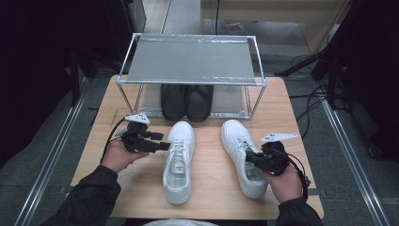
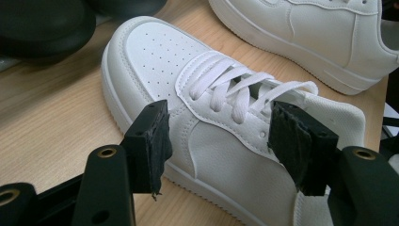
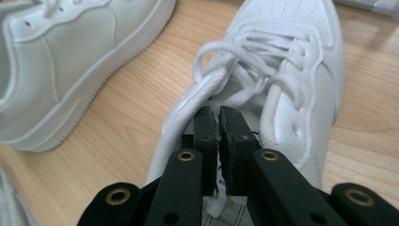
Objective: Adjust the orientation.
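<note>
Two white leather lace-up sneakers [image 1: 179,160] [image 1: 241,155] on wooden table [image 1: 214,188]. Left gripper [image 2: 221,141] wide open, straddling the 9 o'clock sneaker; close squarely mid-shoe. Right gripper [image 3: 218,123] nearly closed inside the 3 o'clock sneaker's collar; what it pinches, can't tell.

No legible text or labels

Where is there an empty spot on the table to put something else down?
Bare wood lies on the table left of the left white sneaker, in the strip between it and the right white sneaker, and right of the rack. The rack's top shelf is bare. Under it, the black shoes crowd the middle.
</note>
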Demonstrator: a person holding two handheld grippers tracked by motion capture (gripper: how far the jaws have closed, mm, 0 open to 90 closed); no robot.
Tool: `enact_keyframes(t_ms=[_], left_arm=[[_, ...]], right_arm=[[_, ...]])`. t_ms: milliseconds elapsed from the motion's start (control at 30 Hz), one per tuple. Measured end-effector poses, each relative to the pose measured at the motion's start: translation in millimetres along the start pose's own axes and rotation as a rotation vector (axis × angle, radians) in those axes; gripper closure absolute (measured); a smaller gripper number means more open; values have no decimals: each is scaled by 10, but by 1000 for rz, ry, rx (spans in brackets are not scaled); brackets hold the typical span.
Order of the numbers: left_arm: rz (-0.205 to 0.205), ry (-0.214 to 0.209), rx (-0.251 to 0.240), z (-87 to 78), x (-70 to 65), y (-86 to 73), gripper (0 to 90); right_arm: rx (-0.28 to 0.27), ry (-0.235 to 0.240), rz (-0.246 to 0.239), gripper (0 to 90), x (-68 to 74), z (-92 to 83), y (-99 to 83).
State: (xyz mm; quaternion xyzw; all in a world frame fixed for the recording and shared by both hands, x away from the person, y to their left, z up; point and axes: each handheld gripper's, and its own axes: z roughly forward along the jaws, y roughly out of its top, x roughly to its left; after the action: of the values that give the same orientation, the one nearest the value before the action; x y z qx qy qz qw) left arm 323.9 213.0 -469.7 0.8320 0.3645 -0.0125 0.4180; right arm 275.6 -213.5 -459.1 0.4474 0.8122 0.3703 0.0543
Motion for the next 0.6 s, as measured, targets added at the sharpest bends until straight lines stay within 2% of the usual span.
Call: enact_keyframes(t_ms=[100,133,200,267,400,500,600], left_arm=[[4,-1,1,-6,0,-1,389],[4,2,2,-9,-2,-1,389],[6,3,3,-15,-2,-3,389],[6,9,2,-19,2,-2,389],[3,7,-2,-19,5,-3,388],[1,5,-6,-20,2,-3,387],[0,10,-2,-12,6,-4,387]], right_arm=[[-17,-20,6,854,34,-75,7],[-32,-23,10,824,43,-108,14],[-81,-4,23,802,59,-197,45],[-97,-1,18,786,92,-235,66],[-76,1,8,670,168,-153,48],[-40,-20,17,645,182,-38,15],[1,-23,13,657,192,73,3]])
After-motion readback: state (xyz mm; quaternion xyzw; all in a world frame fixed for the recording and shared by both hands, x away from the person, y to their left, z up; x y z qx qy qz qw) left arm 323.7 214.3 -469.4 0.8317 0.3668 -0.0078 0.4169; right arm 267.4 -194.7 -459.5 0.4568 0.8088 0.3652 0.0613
